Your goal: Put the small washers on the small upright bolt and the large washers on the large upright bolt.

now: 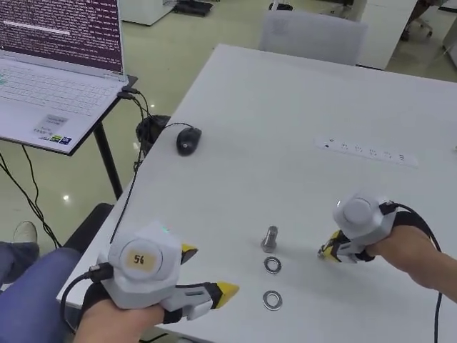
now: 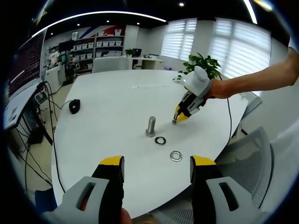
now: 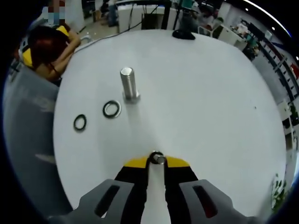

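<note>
Left tool (image 1: 208, 270) hovers over the surface's (image 1: 285, 128) near edge, jaws spread wide, nothing between them. Just beyond it lies the near washer (image 1: 272, 299), then the second washer (image 1: 272, 265), then the large bolt (image 1: 270, 239), upright. Off to the bolt's right, the right tool (image 1: 327, 251) is clamped on a small metal piece (image 3: 156, 158), tips down at the surface.

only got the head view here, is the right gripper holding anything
Observer: Yes. The right gripper view shows the right gripper shut on a small round silver metal piece; bolt or washer, I cannot tell.
Operator: any washer on the big bolt yet
Observer: No. In that view the large silver upright bolt has a bare shaft down to its head.
Operator: what's behind the right gripper
Observer: A leafy green potted plant before white window blinds.
</note>
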The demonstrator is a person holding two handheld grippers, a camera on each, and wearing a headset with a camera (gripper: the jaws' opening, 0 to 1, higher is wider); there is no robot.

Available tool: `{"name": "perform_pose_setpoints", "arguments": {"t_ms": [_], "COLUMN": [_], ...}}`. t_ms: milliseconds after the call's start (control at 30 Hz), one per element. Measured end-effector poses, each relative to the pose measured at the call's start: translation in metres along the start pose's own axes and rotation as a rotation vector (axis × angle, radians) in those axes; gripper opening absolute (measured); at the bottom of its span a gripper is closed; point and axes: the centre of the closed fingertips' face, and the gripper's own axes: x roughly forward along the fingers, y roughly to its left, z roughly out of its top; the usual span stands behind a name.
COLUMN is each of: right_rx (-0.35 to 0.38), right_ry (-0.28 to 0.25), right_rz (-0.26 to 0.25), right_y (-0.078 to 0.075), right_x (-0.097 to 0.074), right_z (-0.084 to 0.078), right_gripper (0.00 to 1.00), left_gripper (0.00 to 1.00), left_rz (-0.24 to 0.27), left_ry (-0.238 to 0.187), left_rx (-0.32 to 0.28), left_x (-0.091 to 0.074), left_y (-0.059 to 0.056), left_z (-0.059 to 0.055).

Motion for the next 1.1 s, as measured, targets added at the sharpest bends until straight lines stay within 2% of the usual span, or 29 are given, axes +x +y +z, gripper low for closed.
{"name": "perform_pose_setpoints", "arguments": {"t_ms": [100, 133, 233, 367, 500, 633, 667, 767, 867, 1000, 1033, 1100], "right_rx": [0.001, 0.007, 0.03, 0.046, 0.119, 0.126, 0.144, 0.13, 0.081, -0.039, -0.071, -0.102], "right_ry": [0.011, 0.0, -0.004, -0.015, -0.04, -0.039, -0.052, -0.071, -0.124, -0.154, -0.161, -0.162], "right_rz": [0.0, 0.001, -0.003, -0.015, -0.043, -0.022, 0.0, 0.029, 0.086, 0.161, 0.178, 0.18], "right_y": [0.0, -0.001, -0.004, -0.003, 0.004, 0.025, 0.035, 0.055, 0.085, 0.12, 0.126, 0.134], "right_x": [0.005, 0.007, 0.005, -0.003, -0.014, -0.015, -0.013, -0.012, -0.009, -0.001, 0.0, 0.005], "right_z": [-0.004, -0.003, -0.003, -0.005, -0.015, -0.032, -0.034, -0.033, -0.018, 0.006, 0.012, 0.023], "right_gripper": [0.13, 0.14, 0.14, 0.19, 0.19, 0.18, 0.18, 0.18, 0.18, 0.18, 0.18, 0.19], "left_gripper": [0.56, 0.56, 0.56, 0.56, 0.56, 0.56, 0.56, 0.56, 0.56, 0.56, 0.56, 0.56], "left_rz": [0.007, 0.008, 0.011, 0.013, 0.015, 0.012, 0.011, 0.007, 0.004, 0.001, 0.002, 0.002], "left_ry": [0.001, 0.0, -0.003, -0.007, -0.009, -0.009, -0.009, -0.012, -0.01, -0.01, -0.011, -0.011], "left_rx": [-0.006, -0.006, -0.01, -0.009, -0.007, -0.002, -0.001, 0.003, 0.006, 0.008, 0.007, 0.006], "left_x": [-0.001, -0.001, -0.002, -0.002, -0.002, -0.002, -0.002, -0.002, -0.001, -0.002, -0.003, -0.003], "left_y": [0.002, 0.002, 0.002, 0.002, 0.002, 0.0, 0.0, -0.001, -0.002, -0.004, -0.004, -0.005], "left_z": [0.0, 0.0, 0.001, 0.002, 0.002, 0.002, 0.002, 0.003, 0.001, 0.001, 0.001, 0.001]}}
